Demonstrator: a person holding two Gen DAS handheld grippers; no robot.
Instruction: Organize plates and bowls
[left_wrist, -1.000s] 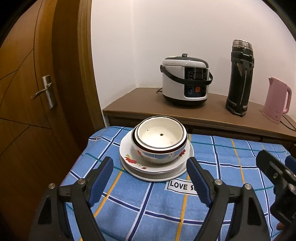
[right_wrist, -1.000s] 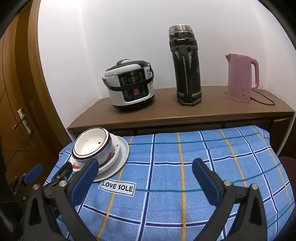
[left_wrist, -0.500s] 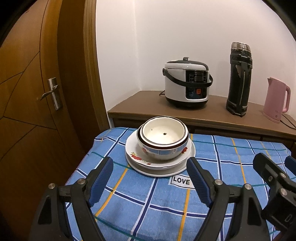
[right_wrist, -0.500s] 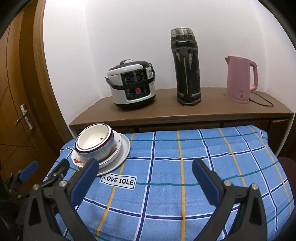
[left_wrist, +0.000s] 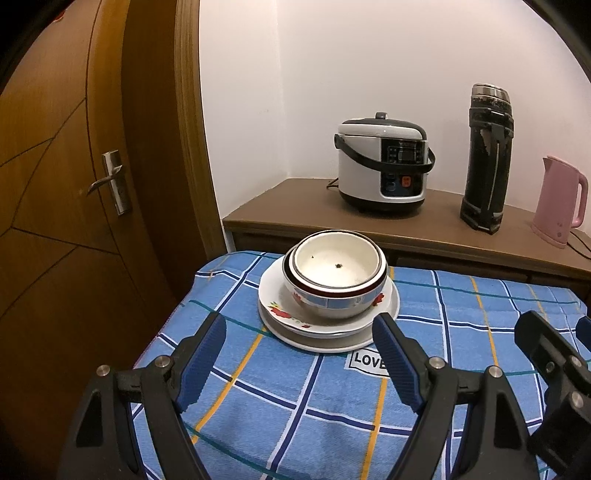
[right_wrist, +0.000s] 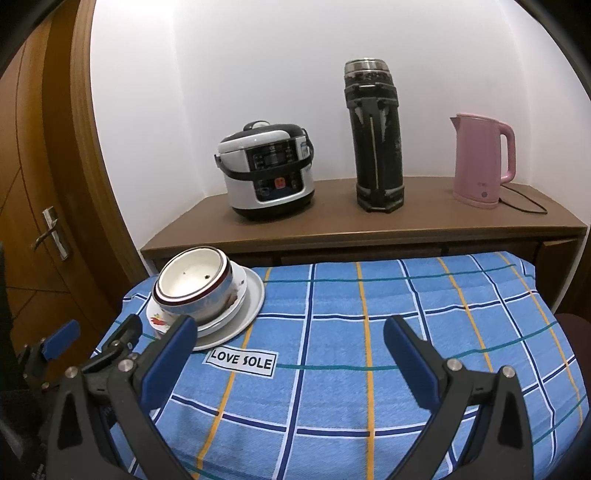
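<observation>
Nested bowls with a dark red rim and flower pattern sit on stacked white plates at the far left of the blue checked tablecloth. My left gripper is open and empty, just short of the stack, its fingers level with the plates' near edge. My right gripper is open and empty over the cloth's middle; the bowls and plates lie to its upper left. The left gripper's blue-padded fingers show at the right wrist view's left edge.
A wooden sideboard behind the table carries a rice cooker, a tall black thermos and a pink kettle. A wooden door stands to the left. A "LOVE SOLE" label is on the cloth.
Both grippers have pulled back and up from the stack; the bowls and plates look farther away. Both stay open and empty. The dishes have not moved.
</observation>
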